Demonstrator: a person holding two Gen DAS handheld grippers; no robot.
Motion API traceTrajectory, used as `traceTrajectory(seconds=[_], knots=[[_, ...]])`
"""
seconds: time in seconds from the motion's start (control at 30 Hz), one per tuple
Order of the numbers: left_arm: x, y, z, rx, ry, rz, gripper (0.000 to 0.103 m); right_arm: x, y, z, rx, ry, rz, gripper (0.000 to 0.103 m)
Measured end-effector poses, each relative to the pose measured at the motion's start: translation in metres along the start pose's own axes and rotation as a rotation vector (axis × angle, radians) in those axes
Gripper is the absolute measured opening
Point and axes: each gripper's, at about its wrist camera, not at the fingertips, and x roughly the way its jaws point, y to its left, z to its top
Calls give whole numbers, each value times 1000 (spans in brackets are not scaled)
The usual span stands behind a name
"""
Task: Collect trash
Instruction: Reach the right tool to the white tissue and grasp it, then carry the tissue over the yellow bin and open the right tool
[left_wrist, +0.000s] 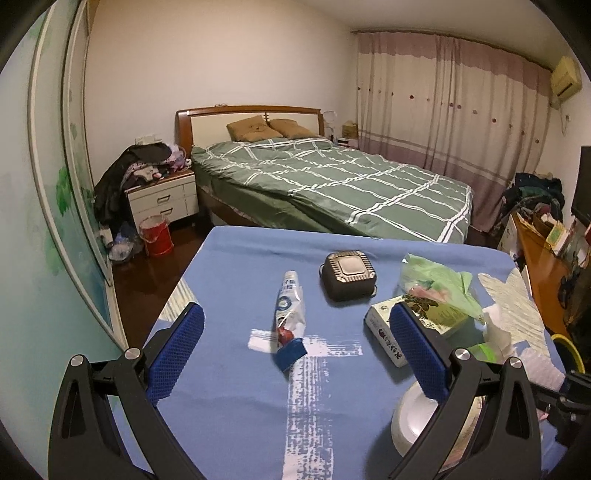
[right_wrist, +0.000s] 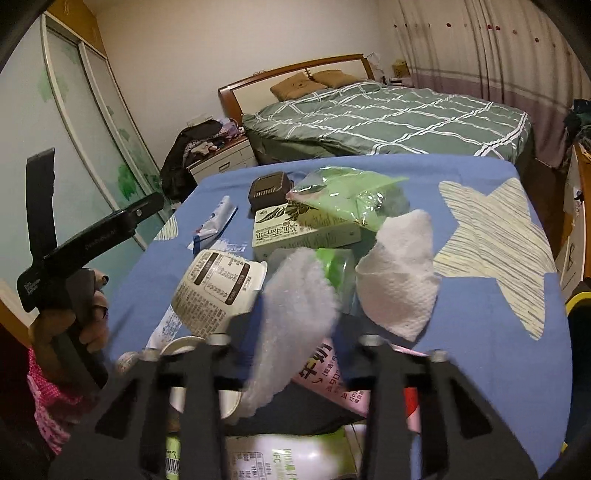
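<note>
Collecting trash off the blue-covered bench; barely begun, most items not yet gathered. Left tool spread wide, nothing between its pads, hovering over the near left of the bench and aimed at the squeezed toothpaste tube lying mid-bench. Right tool drawn nearly together on a whitish bubble-wrap-like scrap standing up between its blurred fingers; clamped on it, as far as can be told. Left to pick, judging by the spread: crumpled paper towel just right of the scrap, green plastic bag far centre, carton box beneath the bag's near edge, white cup with printed label tipped over near left, pink packet and bottle at the near edge under the tool. Dark square gadget far centre, probably not trash. No bin seen on the bench; red bucket on the floor far left beside the nightstand, possibly the drop point.
</note>
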Motion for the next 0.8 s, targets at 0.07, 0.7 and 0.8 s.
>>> traceTrajectory(seconds=[0.07, 0.7, 0.8], knots=[[-3, 2, -2, -5, -9, -4, 99, -5, 0, 1, 6, -23, -3, 17], [-24, -6, -6, 22, -45, -56, 99, -117, -57, 28, 86, -295, -284, 15], [-26, -6, -6, 21, -39, -68, 99, -128, -87, 28, 129, -306, -392, 15]])
